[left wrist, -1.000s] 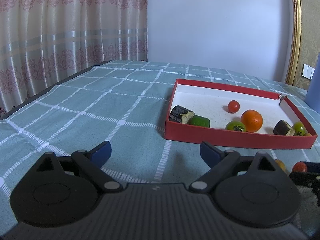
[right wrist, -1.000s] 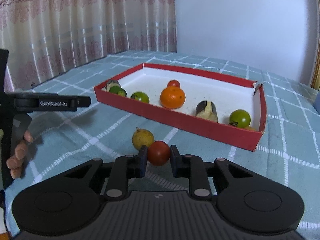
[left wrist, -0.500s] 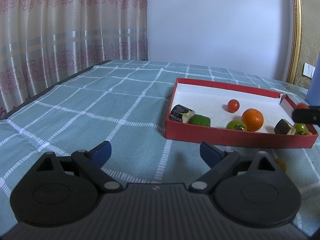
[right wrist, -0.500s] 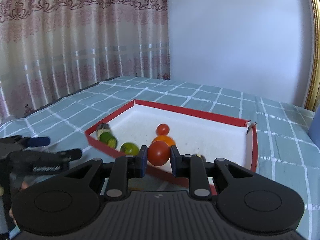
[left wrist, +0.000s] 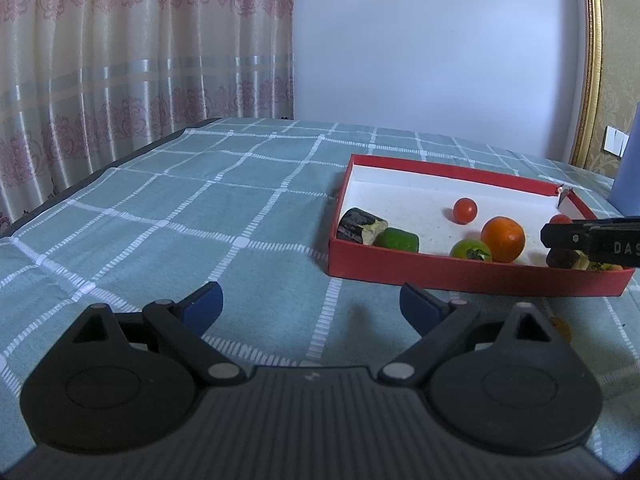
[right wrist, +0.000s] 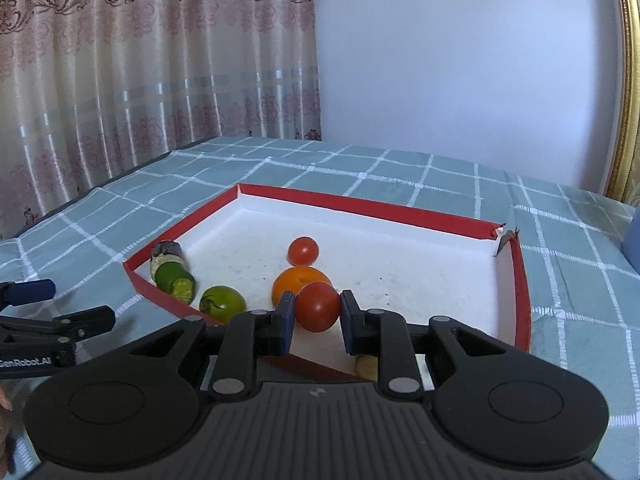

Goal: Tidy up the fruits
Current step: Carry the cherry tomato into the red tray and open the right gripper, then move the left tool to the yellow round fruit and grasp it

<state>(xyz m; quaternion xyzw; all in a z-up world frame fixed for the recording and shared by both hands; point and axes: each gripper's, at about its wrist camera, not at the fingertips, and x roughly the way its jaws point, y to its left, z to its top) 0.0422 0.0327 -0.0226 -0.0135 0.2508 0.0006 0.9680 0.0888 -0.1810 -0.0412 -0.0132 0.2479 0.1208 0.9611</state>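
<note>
My right gripper [right wrist: 317, 312] is shut on a red tomato [right wrist: 317, 306] and holds it above the near side of the red tray [right wrist: 360, 203]. In the tray lie an orange [right wrist: 296, 282], a small red tomato [right wrist: 303, 250], a green tomato [right wrist: 223, 302], a green piece [right wrist: 172, 278] and a dark piece [right wrist: 166, 251]. My left gripper [left wrist: 310, 303] is open and empty over the cloth, left of the tray [left wrist: 472, 276]. The right gripper [left wrist: 588, 238] and its tomato [left wrist: 560, 219] show at the right edge of the left wrist view. A yellowish fruit [left wrist: 562, 326] lies on the cloth outside the tray.
The table is covered by a teal checked cloth [left wrist: 200, 216]. A curtain [left wrist: 120, 60] hangs behind on the left and a white wall [left wrist: 432, 48] at the back. A blue object [left wrist: 628, 160] stands at the far right. The left gripper [right wrist: 52, 320] shows at the left of the right wrist view.
My right gripper has lifted the red tomato off the cloth and carried it over the tray. The left gripper has not moved.
</note>
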